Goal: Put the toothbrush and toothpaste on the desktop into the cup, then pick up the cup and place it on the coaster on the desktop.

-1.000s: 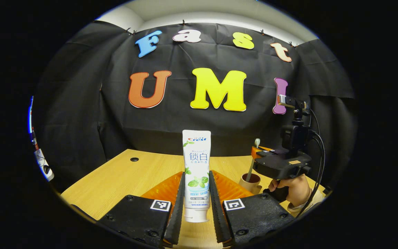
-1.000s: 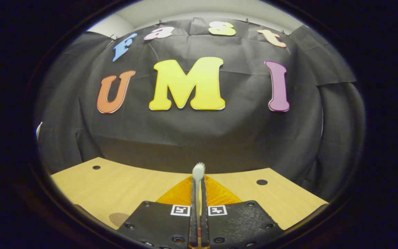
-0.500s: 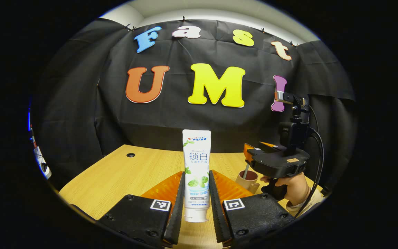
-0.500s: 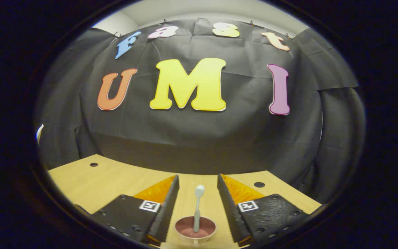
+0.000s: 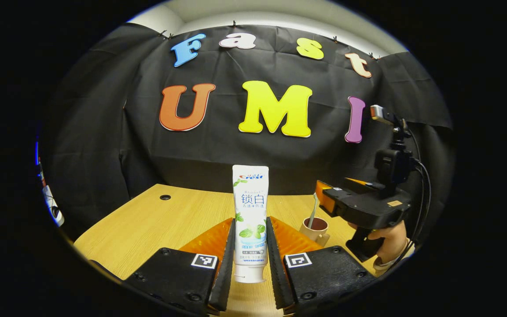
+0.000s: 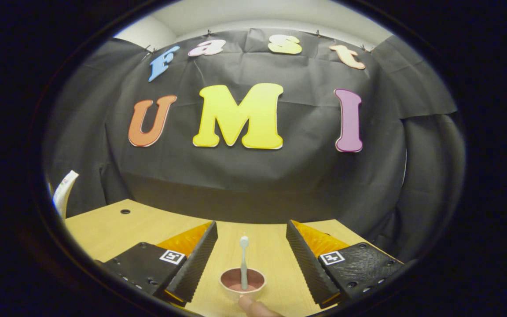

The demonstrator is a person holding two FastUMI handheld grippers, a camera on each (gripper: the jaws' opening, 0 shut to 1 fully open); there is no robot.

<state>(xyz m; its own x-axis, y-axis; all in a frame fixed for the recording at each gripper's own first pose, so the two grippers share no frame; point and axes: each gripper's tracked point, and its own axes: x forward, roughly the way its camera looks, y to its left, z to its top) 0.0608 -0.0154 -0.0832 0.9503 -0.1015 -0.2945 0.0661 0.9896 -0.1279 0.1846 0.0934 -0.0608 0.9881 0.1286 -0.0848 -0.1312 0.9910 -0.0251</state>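
My left gripper [image 5: 250,237] is shut on a white toothpaste tube [image 5: 250,207], held upright with its cap down above the wooden desk [image 5: 165,224]. To its right stands a small cream cup [image 5: 314,228] with a dark red inside, and the toothbrush [image 5: 313,210] leans in it, head up. In the right gripper view the same cup [image 6: 242,281] sits between and below the wide-apart fingers of my right gripper [image 6: 250,244], which is open, with the toothbrush [image 6: 244,259] standing free. The right gripper [image 5: 329,198] hangs above and to the right of the cup in the left gripper view.
A hand [image 5: 385,240] grips the right gripper's handle, with cables trailing behind it. The desk has round cable holes [image 5: 165,197] [image 6: 125,211] near its back edge. The black cloth wall closes off the back. A fingertip [image 6: 253,306] shows at the bottom edge just below the cup.
My right gripper opened and let the toothbrush go into the cup, then drew back and up, to the right of the cup. The left gripper kept its hold on the toothpaste.
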